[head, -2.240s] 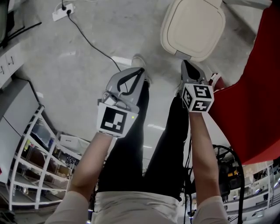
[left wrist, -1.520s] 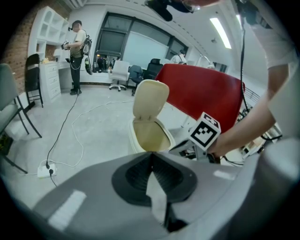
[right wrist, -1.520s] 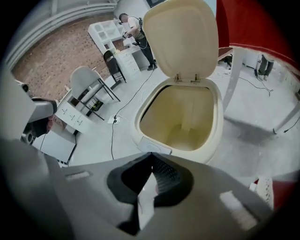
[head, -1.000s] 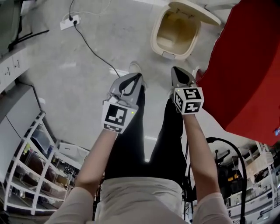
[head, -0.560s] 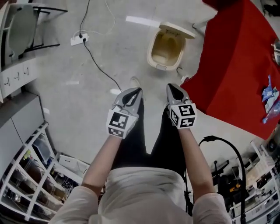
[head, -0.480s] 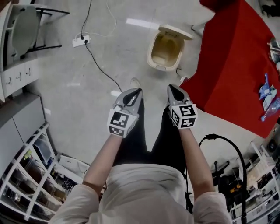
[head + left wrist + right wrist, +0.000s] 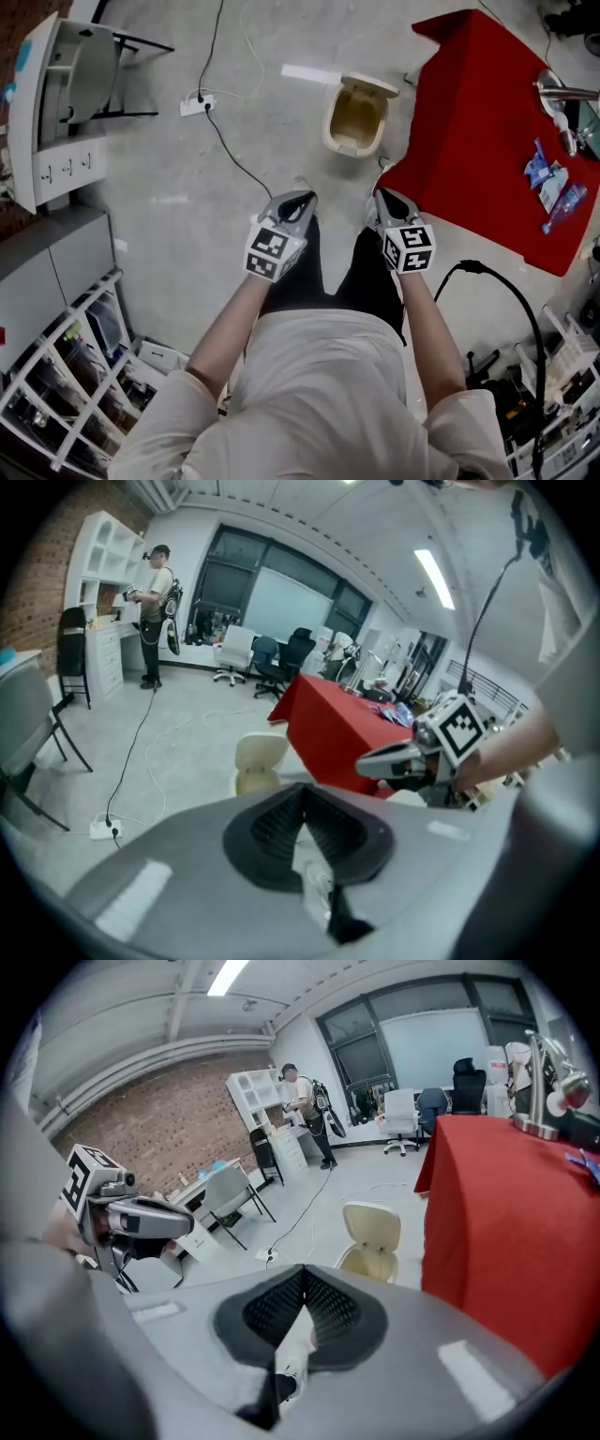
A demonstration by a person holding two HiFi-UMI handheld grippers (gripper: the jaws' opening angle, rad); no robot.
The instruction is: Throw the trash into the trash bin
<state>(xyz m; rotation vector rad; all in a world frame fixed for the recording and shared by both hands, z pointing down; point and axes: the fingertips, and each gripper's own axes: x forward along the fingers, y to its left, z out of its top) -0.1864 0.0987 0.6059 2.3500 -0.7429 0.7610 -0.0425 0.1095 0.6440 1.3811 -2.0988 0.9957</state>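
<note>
Both grippers are up in front of my torso, side by side, pointing out and down over my legs. The left gripper (image 7: pixel 302 199) has its jaws pressed together at the tips with nothing pinched between them, and its own view confirms that. Same story for the right gripper (image 7: pixel 383 197): the pads meet and it's empty.

A bit further out on the concrete floor sits the cream trash bin (image 7: pixel 356 116), lid flipped up, inside looks bare. It stands just beside the edge of the red table (image 7: pixel 478 131), near one corner. The trash is nowhere near the bin. It's the blue wrappers (image 7: pixel 545 172), lying on the tabletop close to the table's edge at the right of the head view, well apart from both grippers. A shiny metal stand (image 7: pixel 562 94) is just past them.

Off to the left, a power strip (image 7: pixel 198 103) lies on the floor with its cable running towards me. At the back of the room a person (image 7: pixel 156 611) stands by white shelving.
</note>
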